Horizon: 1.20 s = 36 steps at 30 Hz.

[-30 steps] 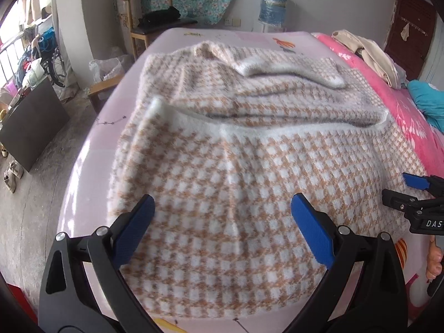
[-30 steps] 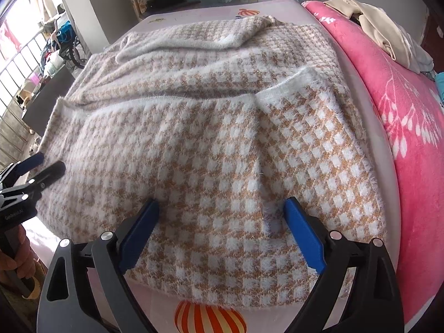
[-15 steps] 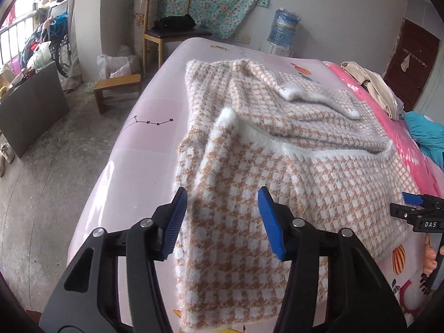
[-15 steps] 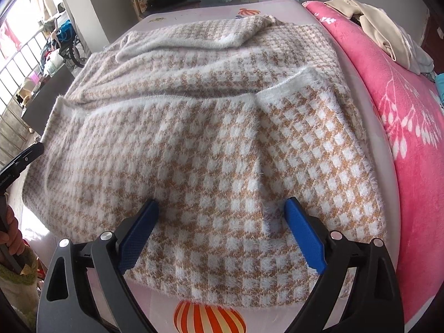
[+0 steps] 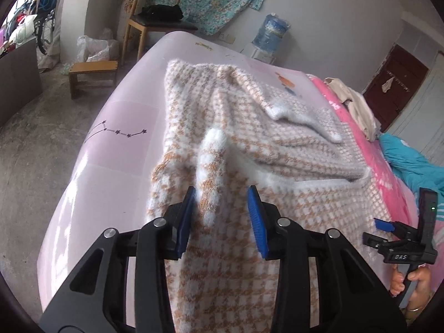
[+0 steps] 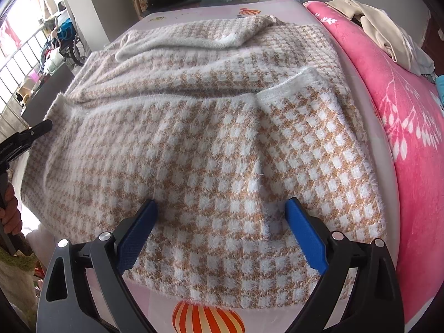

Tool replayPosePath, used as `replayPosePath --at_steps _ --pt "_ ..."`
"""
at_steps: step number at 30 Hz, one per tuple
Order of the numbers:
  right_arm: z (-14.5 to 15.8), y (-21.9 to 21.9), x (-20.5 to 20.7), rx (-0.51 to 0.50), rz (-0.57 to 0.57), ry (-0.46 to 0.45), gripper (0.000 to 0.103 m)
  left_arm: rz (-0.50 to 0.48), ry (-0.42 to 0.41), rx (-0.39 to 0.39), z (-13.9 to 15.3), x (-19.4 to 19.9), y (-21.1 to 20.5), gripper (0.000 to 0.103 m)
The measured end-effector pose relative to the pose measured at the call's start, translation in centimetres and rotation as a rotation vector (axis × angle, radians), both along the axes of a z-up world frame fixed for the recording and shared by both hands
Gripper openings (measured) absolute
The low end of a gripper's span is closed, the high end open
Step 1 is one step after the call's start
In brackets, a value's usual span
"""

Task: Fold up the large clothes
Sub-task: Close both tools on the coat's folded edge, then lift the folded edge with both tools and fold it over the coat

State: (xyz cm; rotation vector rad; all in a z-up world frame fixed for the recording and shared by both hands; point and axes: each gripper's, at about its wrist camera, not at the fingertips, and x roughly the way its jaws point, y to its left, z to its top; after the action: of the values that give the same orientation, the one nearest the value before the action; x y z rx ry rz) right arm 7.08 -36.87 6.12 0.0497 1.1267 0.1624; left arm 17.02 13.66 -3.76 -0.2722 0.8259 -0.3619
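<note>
A fuzzy tan-and-white houndstooth sweater (image 5: 277, 144) lies spread over a pink bedsheet (image 5: 116, 149) on a bed, its long axis running away from both cameras toward the far wall. The left gripper (image 5: 222, 211) is at the garment's left edge, its blue fingers (image 5: 256, 222) closing around a raised ridge of knit that stands between them; whether the pads already press the fabric cannot be told for certain, though one pad looks to be touching it. The right gripper (image 6: 222, 230) hangs over the near hem with its fingers (image 6: 305, 236) spread wide, fabric beneath them but nothing gripped. The next move appears to turn on that left side edge, which lies directly ahead of the left fingers, so the left hand looks nearer to start a fold across the width. White lettering reading "DAS" shows on the right gripper's body in the left wrist view. A water jug (image 5: 273, 32) and a wooden chair (image 5: 155, 19) stand beyond the bed.
</note>
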Motion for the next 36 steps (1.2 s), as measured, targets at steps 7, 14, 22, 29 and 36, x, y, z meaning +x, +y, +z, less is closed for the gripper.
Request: replayPosePath --at_steps 7,14,22,29,36 --pt "-0.1 0.0 0.0 -0.002 0.002 -0.001 0.092 0.033 0.081 0.092 -1.3 2.1 -0.6 0.035" --pt "-0.1 -0.1 0.0 0.001 0.001 -0.006 0.092 -0.018 0.023 0.136 -0.1 0.9 -2.7 0.032" --pt "2.4 -3.8 -1.5 0.082 -0.037 -0.085 0.087 0.021 0.05 0.294 -1.1 1.0 -3.6 0.034" --pt "4.0 -7.2 0.3 0.037 -0.071 -0.166 0.07 0.02 0.043 0.336 -1.0 1.0 -3.9 0.034" --pt "2.3 -8.7 4.1 0.029 -0.092 -0.141 0.054 0.024 0.047 0.337 -1.1 1.0 -3.9 0.034"
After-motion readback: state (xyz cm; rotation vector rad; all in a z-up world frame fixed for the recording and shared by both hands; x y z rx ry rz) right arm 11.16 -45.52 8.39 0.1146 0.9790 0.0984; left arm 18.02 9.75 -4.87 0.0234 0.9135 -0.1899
